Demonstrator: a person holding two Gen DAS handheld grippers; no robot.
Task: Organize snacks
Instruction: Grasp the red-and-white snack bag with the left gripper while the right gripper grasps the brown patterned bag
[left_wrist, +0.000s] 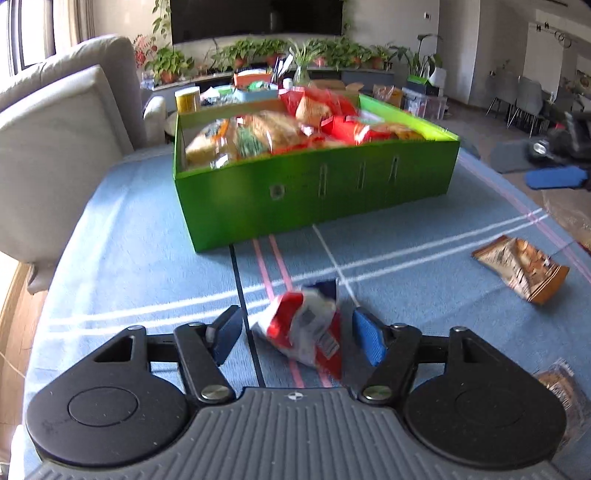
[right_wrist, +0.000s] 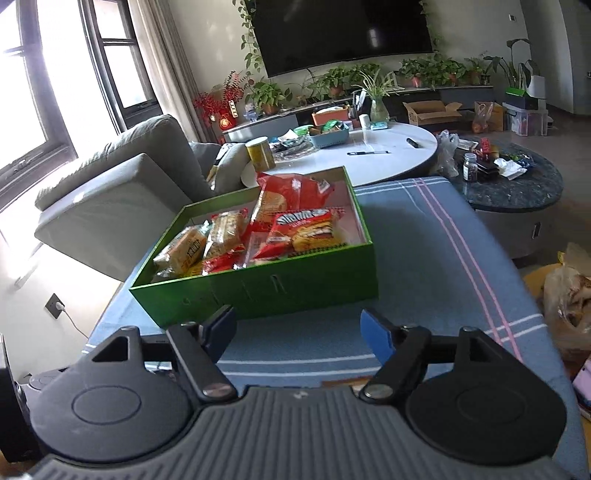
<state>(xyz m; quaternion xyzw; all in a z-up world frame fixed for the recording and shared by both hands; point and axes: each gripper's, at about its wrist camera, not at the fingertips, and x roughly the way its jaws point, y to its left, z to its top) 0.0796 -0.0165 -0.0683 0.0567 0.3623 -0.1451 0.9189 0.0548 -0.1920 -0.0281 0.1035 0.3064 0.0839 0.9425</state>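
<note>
left wrist alone shows packet (left_wrist: 306, 334) (blurred).

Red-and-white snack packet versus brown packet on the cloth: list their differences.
The red-and-white snack packet sits between the open left gripper fingers; the brown packet lies off to the right, away from it. The first looks crumpled and raised, the second flat. Both rest on the blue cloth, outside the green box.
</note>
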